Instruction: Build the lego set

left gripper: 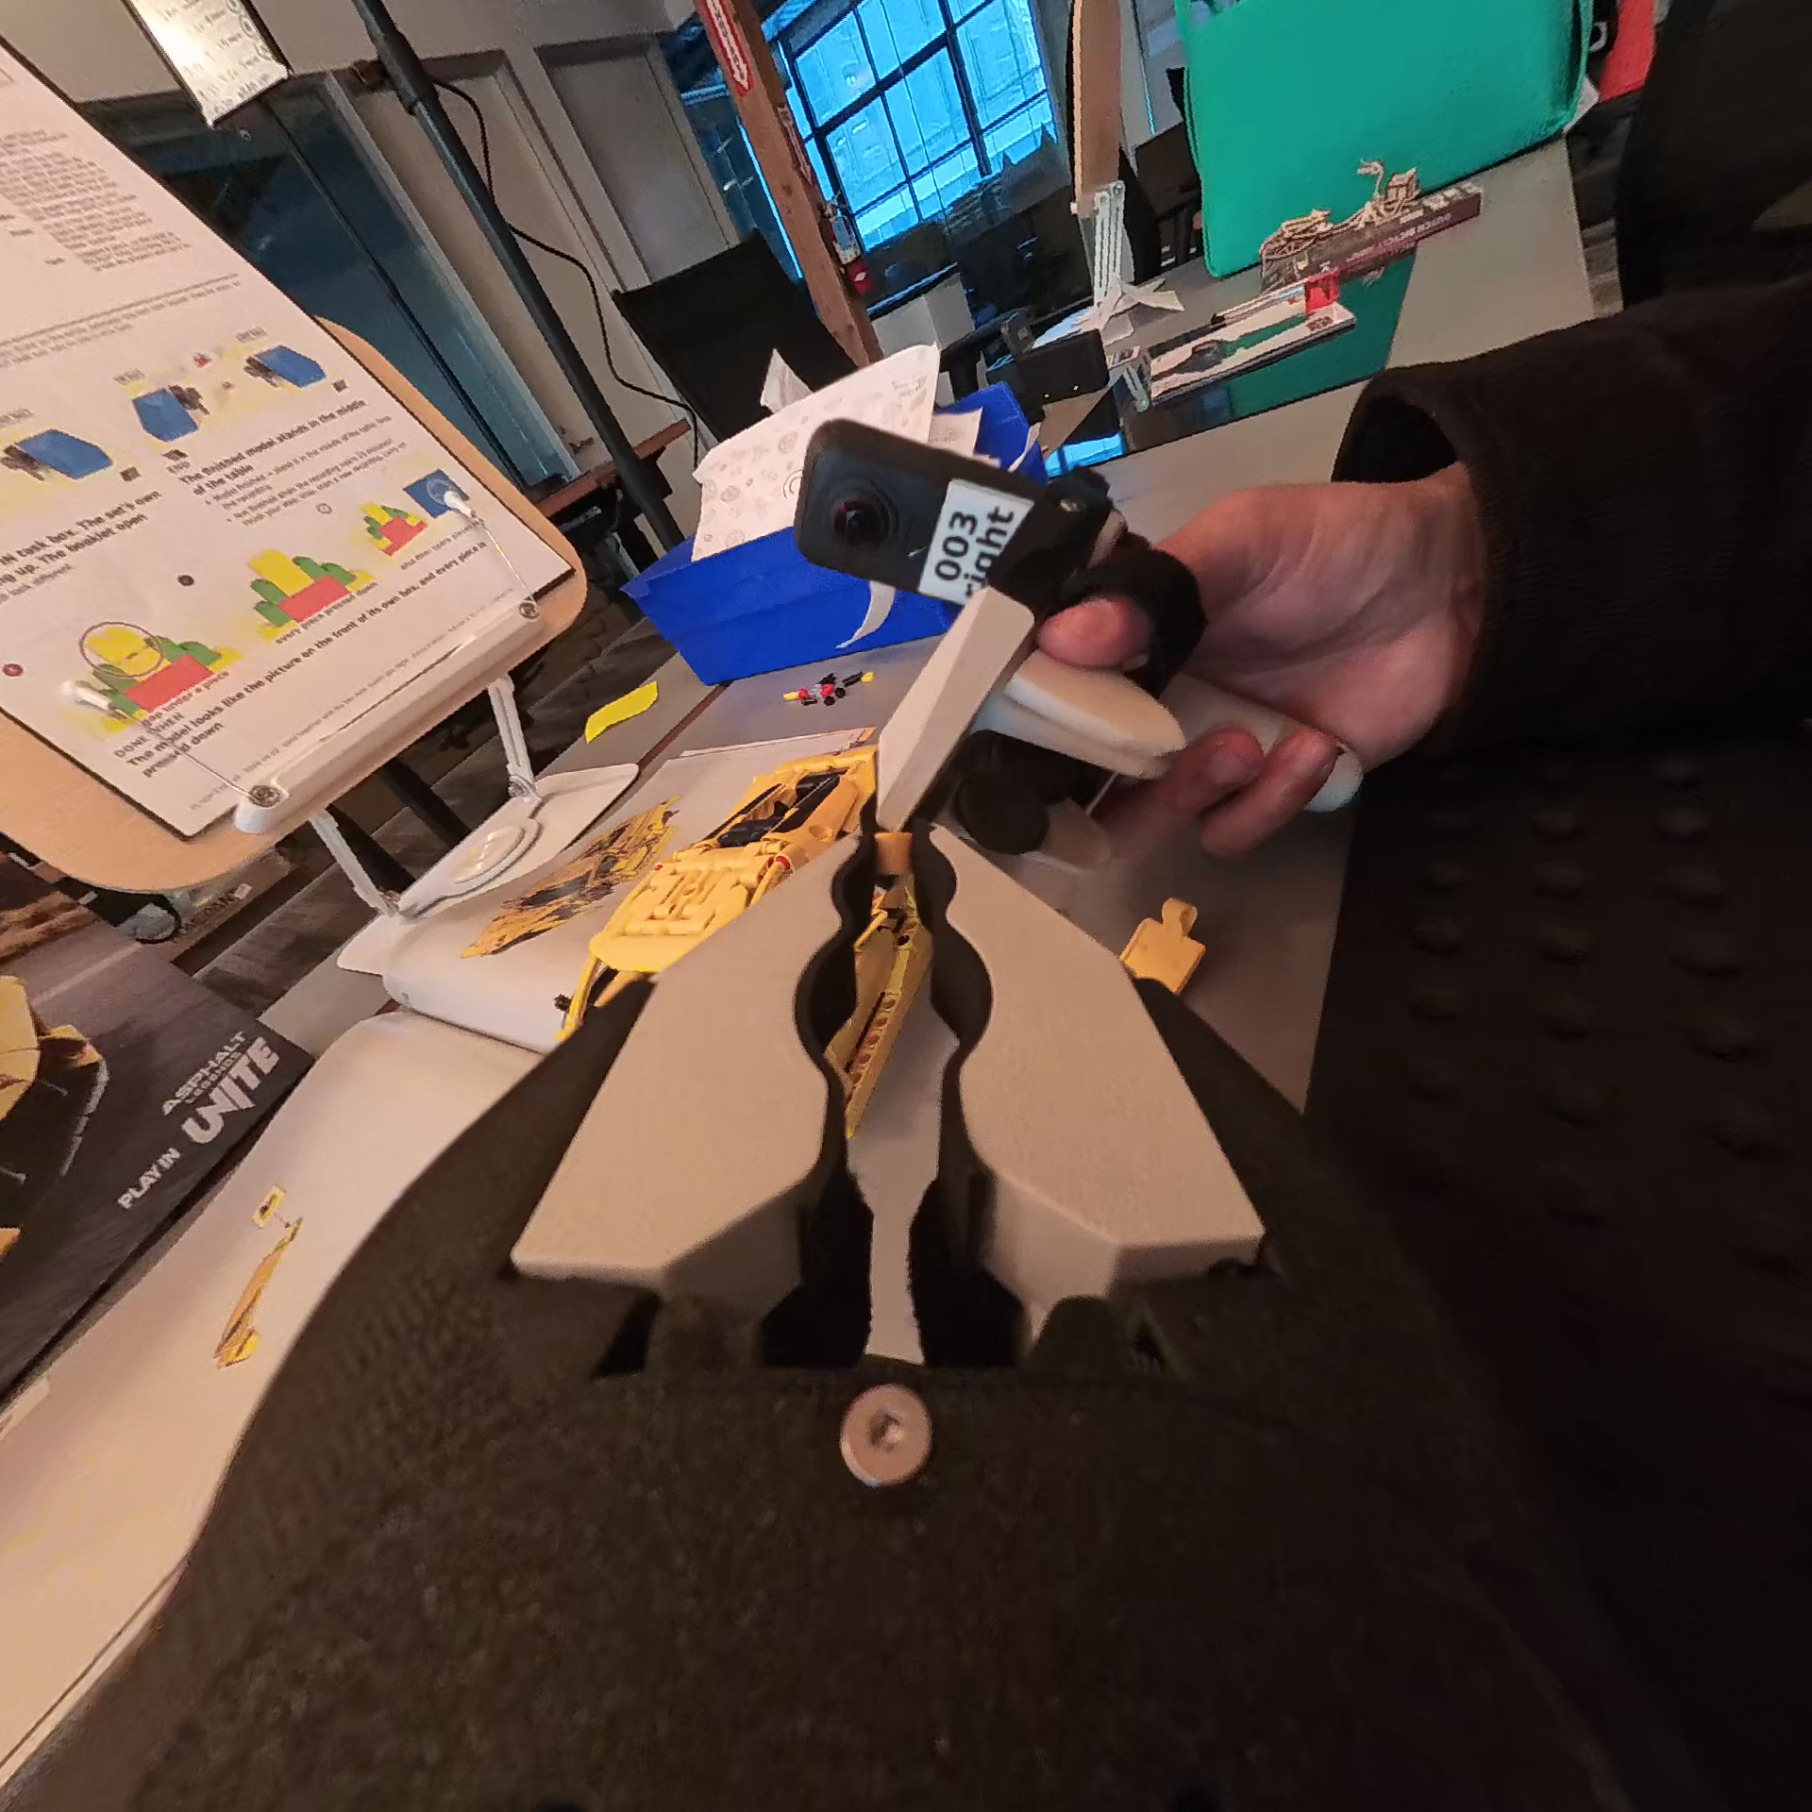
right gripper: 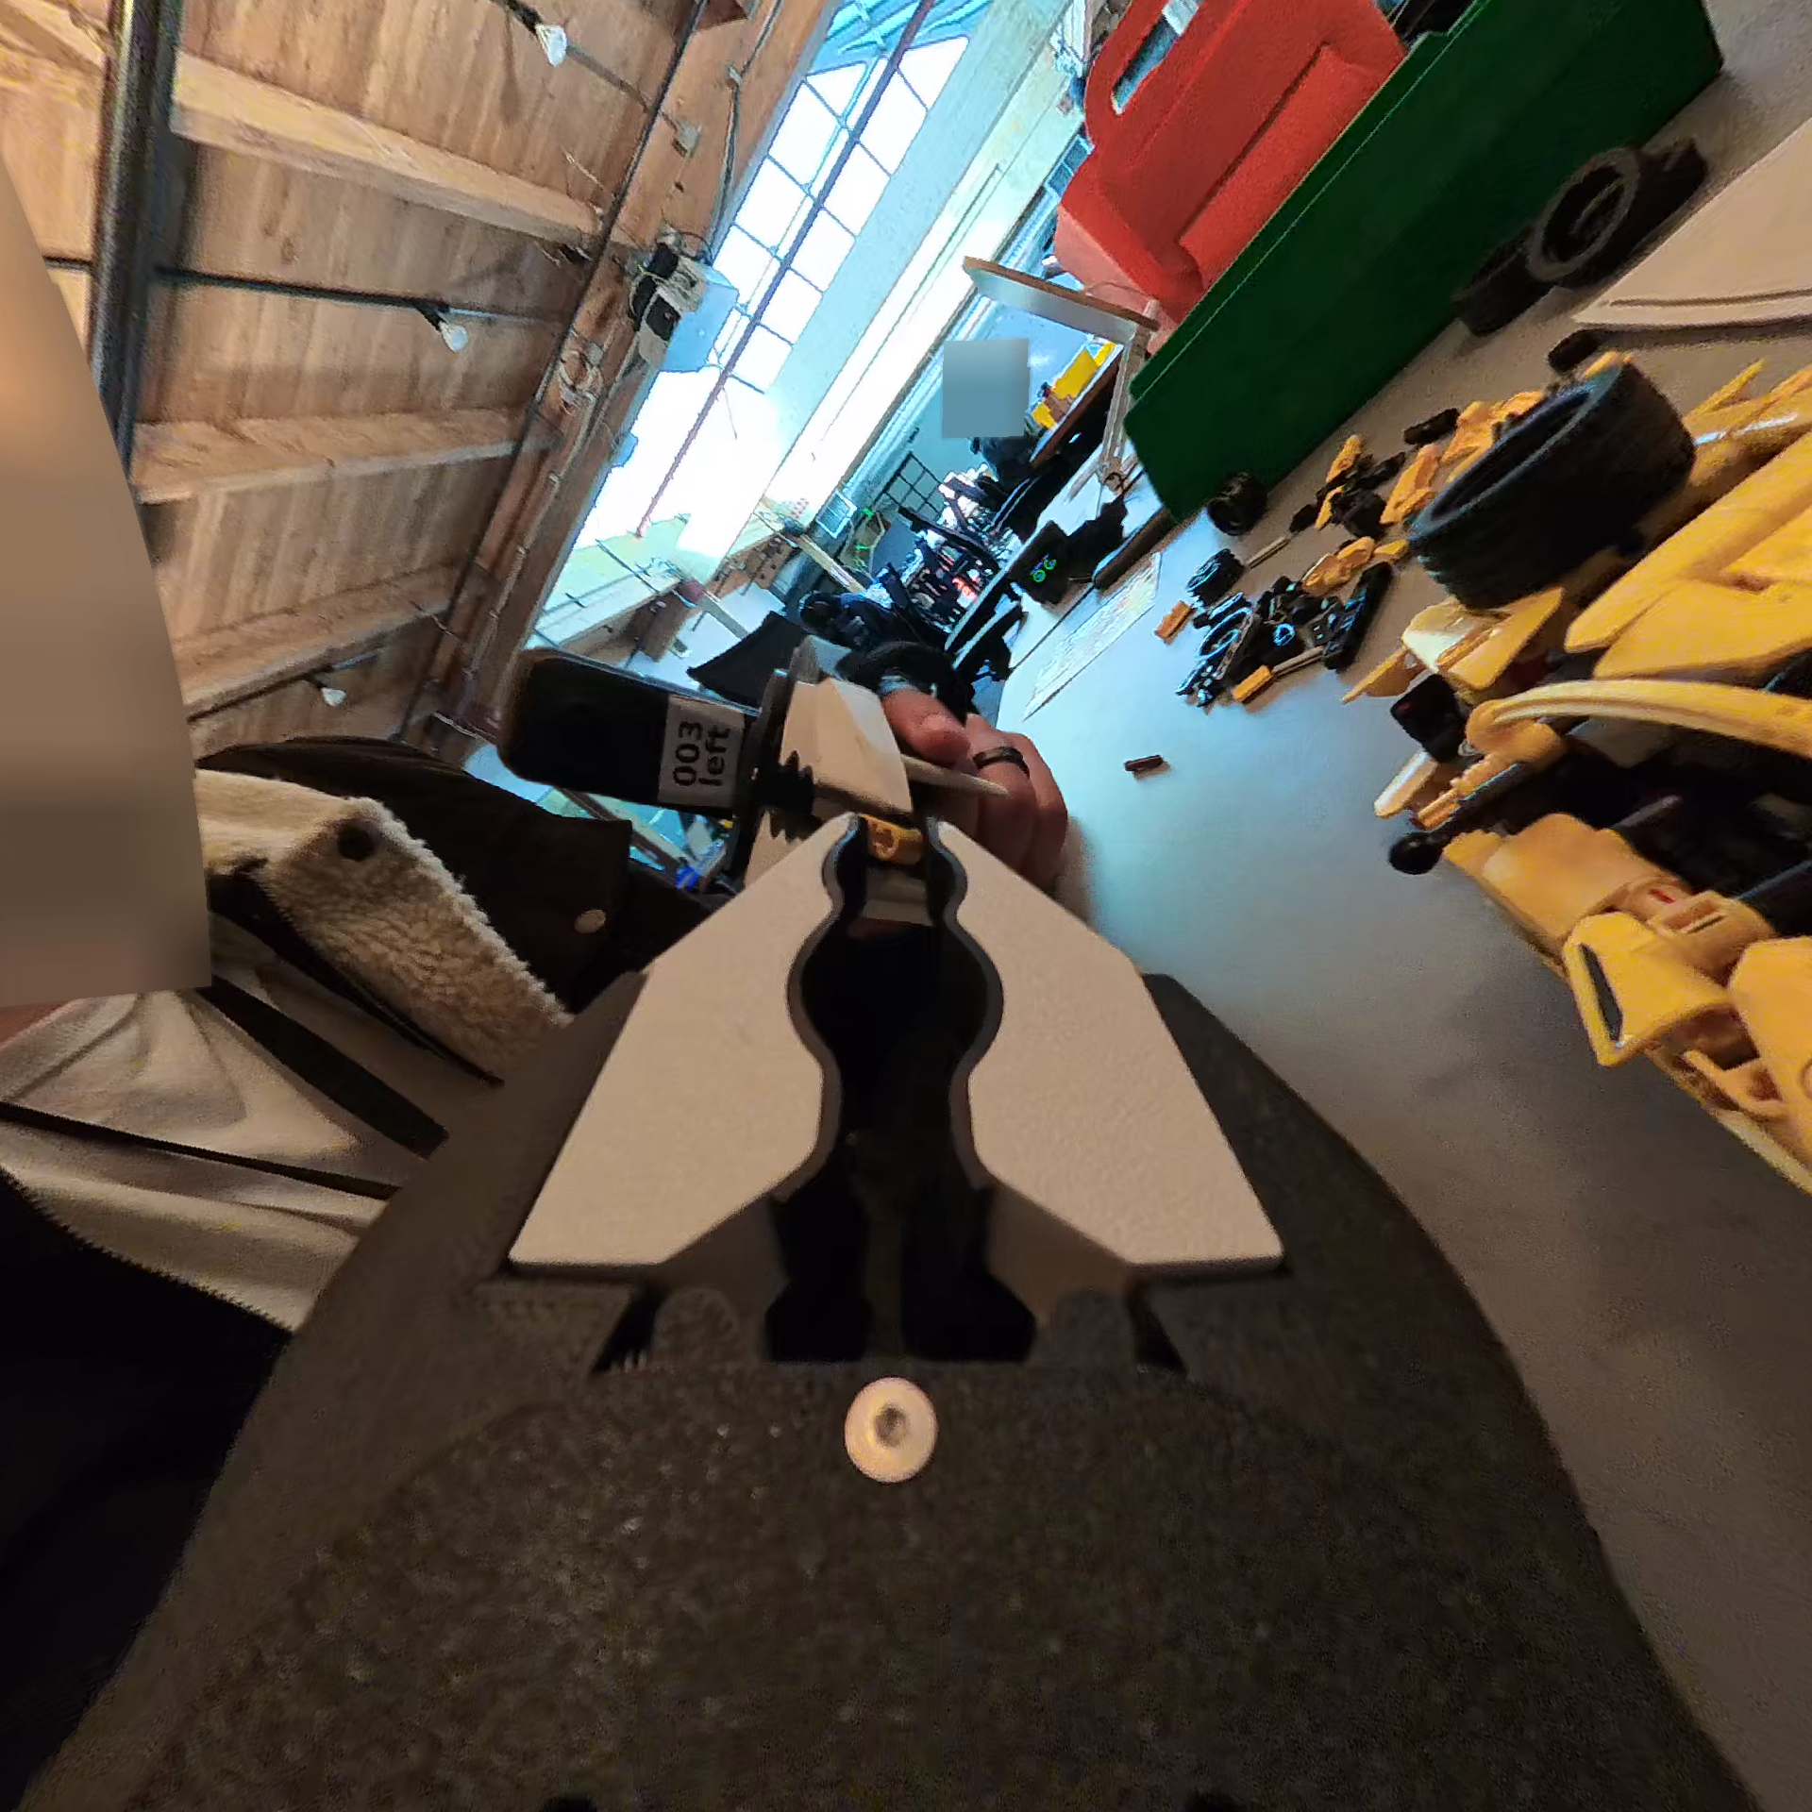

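My left gripper (left gripper: 894,845) and my right gripper (right gripper: 894,833) meet tip to tip above the table. Each is shut on the same small yellow Lego piece (left gripper: 892,851), which also shows in the right wrist view (right gripper: 896,841). In the left wrist view the right gripper's fingers (left gripper: 946,721) come down from the upper right, held by a hand. In the right wrist view the left gripper's fingers (right gripper: 858,740) reach in from behind. The partly built yellow Lego car (left gripper: 745,868) lies on the open booklet just beyond the tips; in the right wrist view it lies at the right (right gripper: 1647,814).
An instruction sheet on a stand (left gripper: 245,510) is at the left, with a blue bin (left gripper: 784,613) behind the car. A loose yellow piece (left gripper: 1162,941) lies on the table. Several loose black and yellow parts (right gripper: 1275,618), a green bin (right gripper: 1373,294) and a red bin (right gripper: 1226,127) stand farther off. Left and right tips are no more than a few centimetres apart.
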`<state>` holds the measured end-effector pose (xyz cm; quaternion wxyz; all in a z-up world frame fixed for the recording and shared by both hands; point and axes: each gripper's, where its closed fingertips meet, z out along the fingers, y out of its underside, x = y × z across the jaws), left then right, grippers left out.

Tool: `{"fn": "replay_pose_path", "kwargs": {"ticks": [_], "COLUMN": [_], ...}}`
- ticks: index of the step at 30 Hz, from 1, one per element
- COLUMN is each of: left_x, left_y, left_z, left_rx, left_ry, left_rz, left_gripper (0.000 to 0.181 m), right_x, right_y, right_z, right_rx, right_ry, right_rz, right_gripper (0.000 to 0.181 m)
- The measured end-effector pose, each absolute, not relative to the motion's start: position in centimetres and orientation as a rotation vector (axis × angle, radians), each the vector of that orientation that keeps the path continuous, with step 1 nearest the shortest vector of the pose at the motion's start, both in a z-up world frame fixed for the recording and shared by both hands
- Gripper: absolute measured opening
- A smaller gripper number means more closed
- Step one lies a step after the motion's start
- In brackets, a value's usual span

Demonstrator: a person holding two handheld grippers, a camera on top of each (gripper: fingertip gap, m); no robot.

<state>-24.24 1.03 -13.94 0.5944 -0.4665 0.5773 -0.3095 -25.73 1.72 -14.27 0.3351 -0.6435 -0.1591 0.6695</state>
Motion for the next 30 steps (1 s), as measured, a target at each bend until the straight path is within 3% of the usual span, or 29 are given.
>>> {"fn": "replay_pose_path", "kwargs": {"ticks": [14,16,22,30], "left_x": [-24.2,-24.2,-24.8,-24.6], "left_y": [1.4,1.4,3.1,2.3], "left_z": [-14.8,-15.0,-15.6,-16.5], "left_rx": [-1.153,-1.199,-1.406,-1.510], "left_ry": [1.357,1.363,1.266,1.285], "left_rz": [-0.717,-0.775,-1.003,-1.231], "left_gripper": [0.007,0.007,0.007,0.007], "right_x": [-25.4,-25.0,-15.0,-16.1], "right_y": [2.3,2.2,2.3,1.4], "right_z": [-15.1,-15.2,-20.3,-25.6], "right_rx": [-1.743,-1.764,-1.984,-2.032], "right_ry": [-0.431,-0.511,-0.876,-1.164], "right_rz": [1.635,1.502,0.627,0.464], "right_gripper": [0.009,0.005,0.029,0.018]}}
